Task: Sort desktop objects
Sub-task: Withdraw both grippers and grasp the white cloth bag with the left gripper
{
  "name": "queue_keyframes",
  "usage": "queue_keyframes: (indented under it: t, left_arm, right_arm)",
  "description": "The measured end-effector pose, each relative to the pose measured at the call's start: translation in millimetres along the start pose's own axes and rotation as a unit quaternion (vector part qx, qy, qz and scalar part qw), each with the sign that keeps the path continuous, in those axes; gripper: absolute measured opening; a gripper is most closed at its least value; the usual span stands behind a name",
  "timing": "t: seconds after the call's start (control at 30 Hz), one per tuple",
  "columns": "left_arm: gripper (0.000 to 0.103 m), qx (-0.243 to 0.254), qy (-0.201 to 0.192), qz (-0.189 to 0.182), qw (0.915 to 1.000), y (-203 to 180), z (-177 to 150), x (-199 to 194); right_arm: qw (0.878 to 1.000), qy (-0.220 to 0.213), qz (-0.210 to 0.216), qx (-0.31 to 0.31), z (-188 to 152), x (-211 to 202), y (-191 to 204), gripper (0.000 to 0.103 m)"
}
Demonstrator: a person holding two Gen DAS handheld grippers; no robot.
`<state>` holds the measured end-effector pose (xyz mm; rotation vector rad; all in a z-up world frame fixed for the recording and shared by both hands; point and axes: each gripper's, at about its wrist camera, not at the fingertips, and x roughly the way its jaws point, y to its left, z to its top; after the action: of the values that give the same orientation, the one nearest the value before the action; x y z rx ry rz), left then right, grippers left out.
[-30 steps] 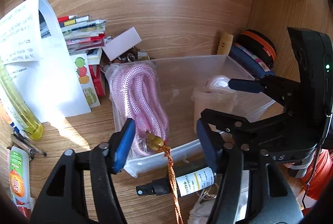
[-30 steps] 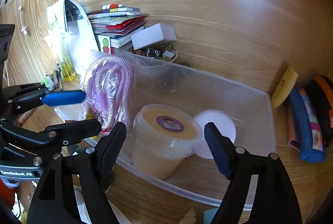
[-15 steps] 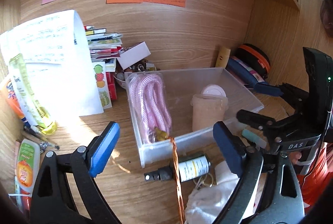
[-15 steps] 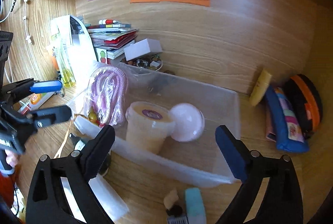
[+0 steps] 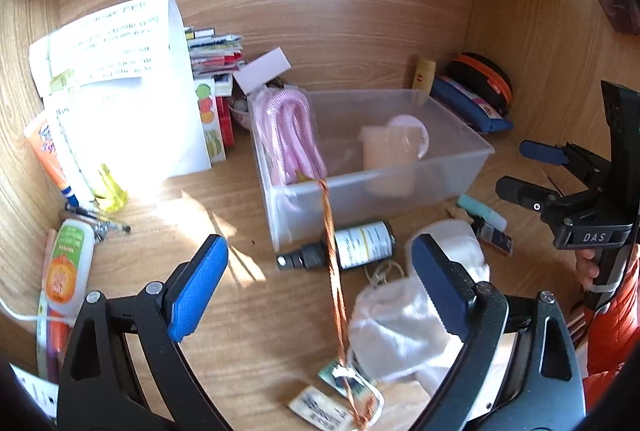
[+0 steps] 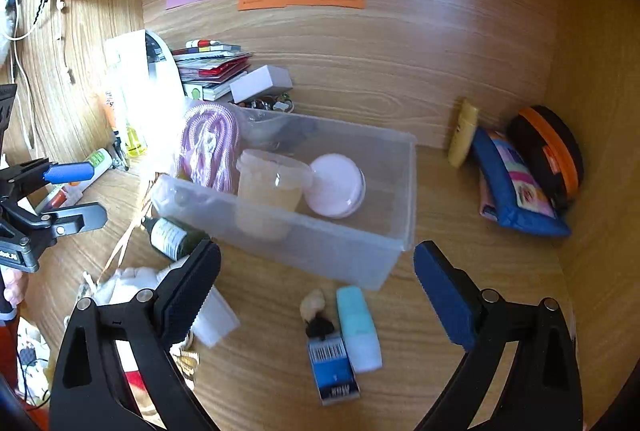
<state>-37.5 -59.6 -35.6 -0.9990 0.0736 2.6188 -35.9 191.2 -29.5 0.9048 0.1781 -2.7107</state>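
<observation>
A clear plastic bin point(image 5: 460, 167) point(image 6: 344, 255) sits on the wooden desk. It holds a bagged pink rope point(image 5: 292, 135) point(image 6: 208, 147), a lidded tub point(image 5: 388, 155) point(image 6: 268, 187) and a round pink case point(image 6: 334, 187). An orange cord point(image 5: 334, 271) trails from the rope out over the bin's front wall. A dark spray bottle point(image 5: 344, 247) point(image 6: 172, 235) lies in front of the bin. My left gripper point(image 5: 320, 291) is open and empty above the bottle. My right gripper point(image 6: 318, 295) is open and empty above a small teal case point(image 6: 358, 327) and a barcoded tag point(image 6: 332, 371).
A white cloth pouch point(image 5: 408, 315) lies at the near right of the left wrist view. Papers point(image 5: 120, 91), stacked books point(image 6: 208, 67), a white box point(image 6: 260, 83) and tubes point(image 5: 68, 267) crowd the left. A blue pouch point(image 6: 512, 191) and an orange-black case point(image 6: 552, 151) lean in the right corner.
Both grippers have pulled back and up from the bin, so more of the desk shows. The left gripper's jaws have opened wider. The rope stays in the bin.
</observation>
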Motion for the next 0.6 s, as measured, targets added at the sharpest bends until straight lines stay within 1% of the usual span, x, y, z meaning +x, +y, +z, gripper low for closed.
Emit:
queue_keyframes:
  t: [0.23,0.43,0.53,0.6]
  left_arm:
    - [0.094,0.009,0.014,-0.023,0.9996,-23.0,-20.4,-6.8]
    - [0.094,0.025,0.033,-0.04,0.9984,-42.8,-41.1,-2.0]
    - [0.094,0.019,0.046,-0.047,0.9976,-44.6,-48.0,2.9]
    - [0.094,0.005,0.056,-0.057,0.9968,-41.7,-52.9,3.4]
  right_arm:
    - [1.0,0.007,-0.014,0.014,-25.7,-13.3,-10.3,0.097]
    - [0.999,0.023,-0.03,0.022,-43.8,-17.8,-20.7,0.097]
    - [0.998,0.032,-0.038,0.025,-53.4,-19.1,-26.6,0.097]
    - [0.998,0.036,-0.043,0.023,-59.3,-19.3,-29.6,0.097]
